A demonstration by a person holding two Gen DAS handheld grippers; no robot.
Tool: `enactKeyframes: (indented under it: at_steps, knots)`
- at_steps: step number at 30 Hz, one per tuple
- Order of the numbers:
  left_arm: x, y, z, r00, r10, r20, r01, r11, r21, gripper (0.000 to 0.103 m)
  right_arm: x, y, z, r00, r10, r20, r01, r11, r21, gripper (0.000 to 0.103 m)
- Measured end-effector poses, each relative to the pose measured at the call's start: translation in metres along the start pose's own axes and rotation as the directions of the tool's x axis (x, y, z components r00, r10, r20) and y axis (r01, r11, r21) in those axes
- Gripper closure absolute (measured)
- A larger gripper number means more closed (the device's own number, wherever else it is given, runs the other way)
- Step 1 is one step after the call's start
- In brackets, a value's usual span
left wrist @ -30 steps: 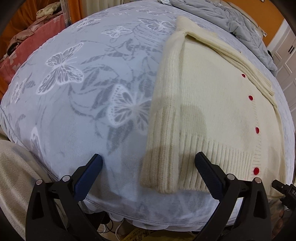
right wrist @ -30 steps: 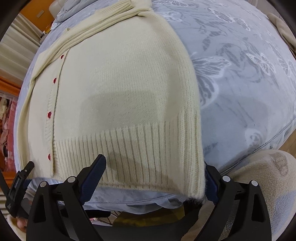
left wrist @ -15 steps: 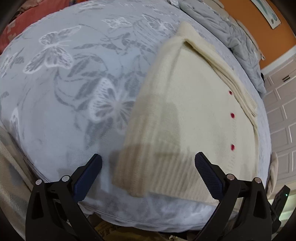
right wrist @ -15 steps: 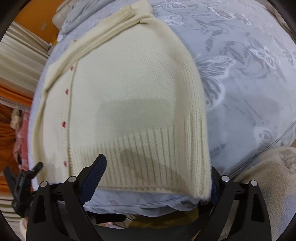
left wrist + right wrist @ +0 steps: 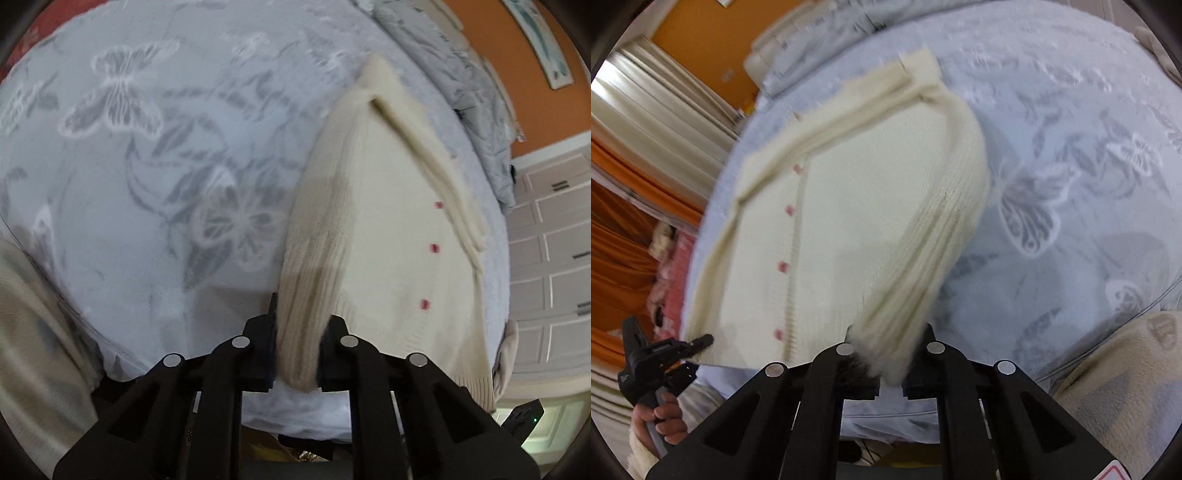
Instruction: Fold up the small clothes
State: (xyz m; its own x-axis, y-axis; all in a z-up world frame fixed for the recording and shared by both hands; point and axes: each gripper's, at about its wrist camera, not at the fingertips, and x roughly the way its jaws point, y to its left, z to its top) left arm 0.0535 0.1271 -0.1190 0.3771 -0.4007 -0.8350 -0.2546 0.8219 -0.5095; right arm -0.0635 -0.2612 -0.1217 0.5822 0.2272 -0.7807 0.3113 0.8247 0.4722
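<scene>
A cream knitted cardigan (image 5: pixel 388 236) with red buttons lies on the grey butterfly bedspread (image 5: pixel 147 177), sleeves folded in. My left gripper (image 5: pixel 297 354) is shut on the ribbed hem at its left bottom corner and lifts it slightly. In the right wrist view the same cardigan (image 5: pixel 857 206) shows, and my right gripper (image 5: pixel 892 363) is shut on the ribbed hem at its right bottom corner. The left gripper (image 5: pixel 661 354) also shows there, held in a hand at the lower left.
A grey quilt (image 5: pixel 461 66) is bunched at the bed's far end. White cupboard doors (image 5: pixel 554 258) stand to the right, orange curtains (image 5: pixel 620 240) to the left. A beige blanket (image 5: pixel 1126 387) lies by the bed's near edge.
Both grippers went from wide open to shut on the cardigan's bottom hem corners. The hem edges are now bunched and raised off the bedspread.
</scene>
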Motion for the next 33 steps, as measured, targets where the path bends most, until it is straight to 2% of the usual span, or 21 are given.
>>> enactKeyframes:
  at_steps: [2,6,7,10,12,13,15,16,17,18,20,23,24,27,28,29,30,31,32,33]
  knots:
    - [-0.020,-0.005,-0.003,0.999,-0.014,0.032,0.013,0.999,0.036,0.096,-0.020,0.000,-0.002,0.998,0.039,0.048,-0.040,0.999,0.001,0.096]
    - [-0.064,-0.007,-0.016,0.995,0.000,0.096,-0.015,0.989,0.150,0.098,-0.063,0.003,-0.020,0.989,0.084,0.118,-0.082,0.996,-0.021,0.098]
    - [-0.073,-0.003,-0.021,0.995,-0.006,0.096,-0.010,0.987,0.163,0.103,-0.071,0.001,-0.022,0.989,0.093,0.119,-0.090,0.996,-0.028,0.100]
    - [-0.088,0.014,-0.036,0.996,0.014,0.088,-0.031,0.982,0.187,0.103,-0.088,-0.006,-0.041,0.993,0.095,0.067,-0.091,0.994,-0.060,0.102]
    - [-0.078,0.027,-0.041,0.999,0.034,0.041,-0.040,0.987,0.156,0.103,-0.080,-0.010,-0.046,0.999,0.038,0.018,-0.037,0.999,-0.037,0.101]
    - [-0.073,0.031,-0.041,0.999,0.033,0.023,-0.035,0.993,0.117,0.099,-0.077,-0.020,-0.045,1.000,0.012,0.001,-0.012,1.000,0.022,0.092]
    - [-0.058,0.038,-0.036,1.000,0.020,-0.010,-0.019,0.999,0.028,0.073,-0.075,-0.030,-0.036,0.999,-0.035,0.013,0.034,0.995,0.090,0.084]
    - [-0.056,0.037,-0.035,1.000,0.028,0.009,-0.028,1.000,0.014,0.053,-0.073,-0.032,-0.028,0.998,-0.063,0.027,0.060,0.993,0.097,0.060]
    - [-0.055,0.031,-0.031,0.998,0.041,0.052,-0.042,0.999,0.020,0.042,-0.072,-0.031,-0.022,0.995,-0.089,0.037,0.085,0.992,0.092,0.034]
    - [-0.052,0.023,-0.028,0.996,0.049,0.078,-0.053,0.997,0.051,0.038,-0.070,-0.028,-0.015,0.992,-0.115,0.052,0.110,0.991,0.079,0.027]
    - [-0.040,0.003,-0.019,0.989,0.097,0.108,-0.111,0.986,0.127,0.018,-0.055,-0.025,0.000,0.987,-0.153,0.051,0.150,0.988,0.045,0.026]
    - [-0.008,-0.020,-0.009,0.986,0.141,0.088,-0.155,0.970,0.186,0.014,-0.014,-0.026,0.013,0.980,-0.186,-0.073,0.188,0.982,0.032,0.026]
    - [0.009,-0.024,-0.006,0.986,0.159,0.059,-0.168,0.965,0.203,0.014,-0.001,-0.028,0.014,0.976,-0.187,-0.111,0.193,0.980,0.046,0.026]
    - [0.045,-0.020,-0.001,0.970,0.244,-0.007,-0.238,0.951,0.196,0.015,0.028,-0.029,0.017,0.972,-0.164,-0.171,0.178,0.981,0.071,0.027]
    - [0.050,-0.016,-0.001,0.967,0.255,-0.019,-0.248,0.952,0.181,0.023,0.035,-0.029,0.017,0.969,-0.158,-0.189,0.174,0.982,0.073,0.038]
    - [0.051,-0.013,0.000,0.963,0.268,-0.014,-0.262,0.951,0.163,0.032,0.042,-0.029,0.015,0.967,-0.146,-0.208,0.164,0.984,0.075,0.064]
    - [0.047,-0.010,0.000,0.964,0.264,0.010,-0.263,0.954,0.145,0.040,0.047,-0.029,0.014,0.965,-0.145,-0.219,0.164,0.984,0.075,0.079]
    - [0.044,-0.008,0.001,0.972,0.234,0.005,-0.233,0.963,0.139,0.075,0.048,-0.028,0.013,0.963,-0.151,-0.222,0.170,0.983,0.072,0.091]
    - [0.042,-0.005,0.004,0.982,0.186,-0.026,-0.181,0.975,0.129,0.088,0.044,-0.029,0.014,0.973,-0.112,-0.201,0.132,0.987,0.088,0.092]
    - [0.035,0.000,0.007,0.988,0.146,-0.041,-0.142,0.986,0.087,0.089,0.036,-0.029,0.016,0.985,-0.061,-0.162,0.079,0.991,0.109,0.094]
